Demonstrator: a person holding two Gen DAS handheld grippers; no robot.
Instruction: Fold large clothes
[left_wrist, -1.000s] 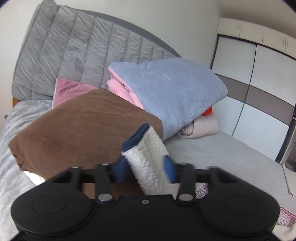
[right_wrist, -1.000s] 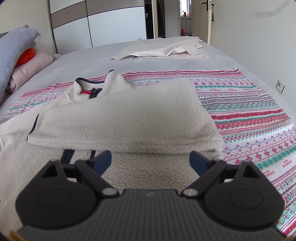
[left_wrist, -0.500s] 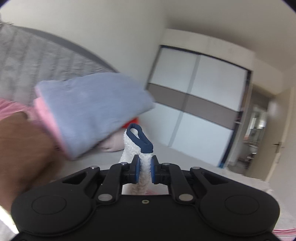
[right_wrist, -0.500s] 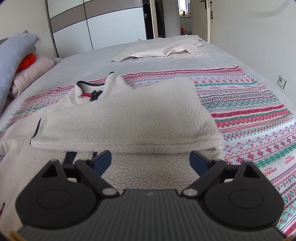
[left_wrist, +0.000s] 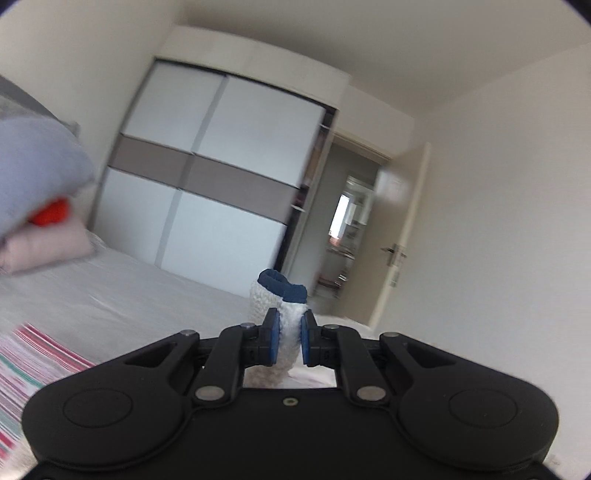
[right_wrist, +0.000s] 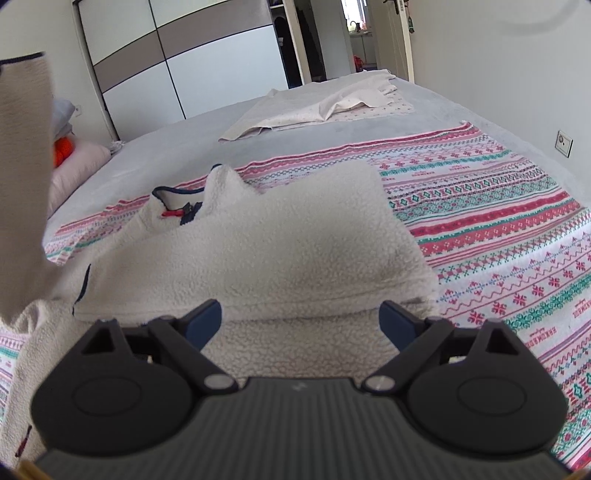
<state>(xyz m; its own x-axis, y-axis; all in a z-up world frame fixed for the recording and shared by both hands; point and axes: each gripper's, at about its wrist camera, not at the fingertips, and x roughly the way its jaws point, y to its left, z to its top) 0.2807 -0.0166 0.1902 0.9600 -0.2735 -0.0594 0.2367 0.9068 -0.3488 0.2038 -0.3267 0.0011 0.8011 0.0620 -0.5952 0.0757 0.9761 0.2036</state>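
Observation:
A cream fleece jacket (right_wrist: 266, 251) with navy trim lies on a striped patterned blanket (right_wrist: 498, 229) on the bed, one side folded over its body. My left gripper (left_wrist: 287, 341) is shut on the jacket's sleeve (left_wrist: 282, 317), near its navy cuff (left_wrist: 282, 286), and holds it up in the air. That lifted sleeve also hangs at the left edge of the right wrist view (right_wrist: 24, 184). My right gripper (right_wrist: 301, 323) is open and empty, low over the jacket's near edge.
A light cloth (right_wrist: 321, 107) lies spread at the far end of the grey bed (right_wrist: 166, 155). Folded bedding (left_wrist: 33, 206) is stacked at the left. A sliding wardrobe (left_wrist: 214, 184) and an open door (left_wrist: 395, 236) stand beyond the bed.
My left gripper closed on the sleeve, lifted it and swung right, from facing the headboard to facing the wardrobe and door. The right gripper stayed open and moved slightly.

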